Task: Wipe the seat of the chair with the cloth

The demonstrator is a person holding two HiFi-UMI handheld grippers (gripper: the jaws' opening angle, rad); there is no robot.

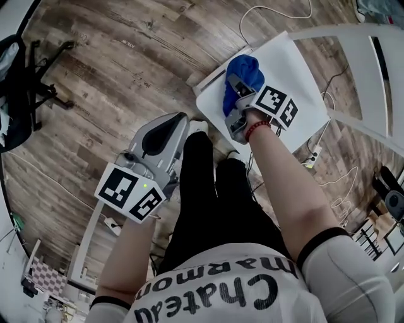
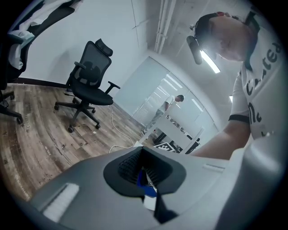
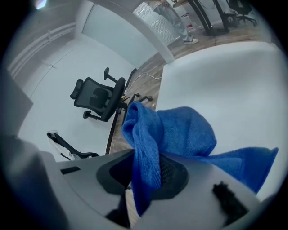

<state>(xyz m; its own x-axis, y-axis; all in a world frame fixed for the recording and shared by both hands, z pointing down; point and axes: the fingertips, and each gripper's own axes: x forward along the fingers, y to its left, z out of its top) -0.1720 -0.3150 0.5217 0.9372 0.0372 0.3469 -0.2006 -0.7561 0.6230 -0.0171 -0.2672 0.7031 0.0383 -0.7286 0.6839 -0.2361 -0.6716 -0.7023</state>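
Note:
The white chair seat [image 1: 297, 69] lies at the upper right of the head view, and fills the right of the right gripper view [image 3: 225, 76]. A blue cloth [image 1: 246, 72] is bunched on the seat's near-left part. My right gripper [image 1: 235, 88] is shut on the blue cloth [image 3: 180, 130], which folds over and hangs between the jaws [image 3: 148, 173]. My left gripper [image 1: 180, 120] hovers over the wood floor, left of the seat, shut and holding nothing [image 2: 143, 168]. It points toward the seat, and a sliver of blue and white shows past its tips.
The chair's white backrest frame [image 1: 360, 69] rises at the right. White cables [image 1: 278, 12] and a power strip [image 1: 312, 154] lie on the floor round the chair. A black office chair [image 2: 90, 81] stands further off. My black-trousered legs [image 1: 214, 189] are between the grippers.

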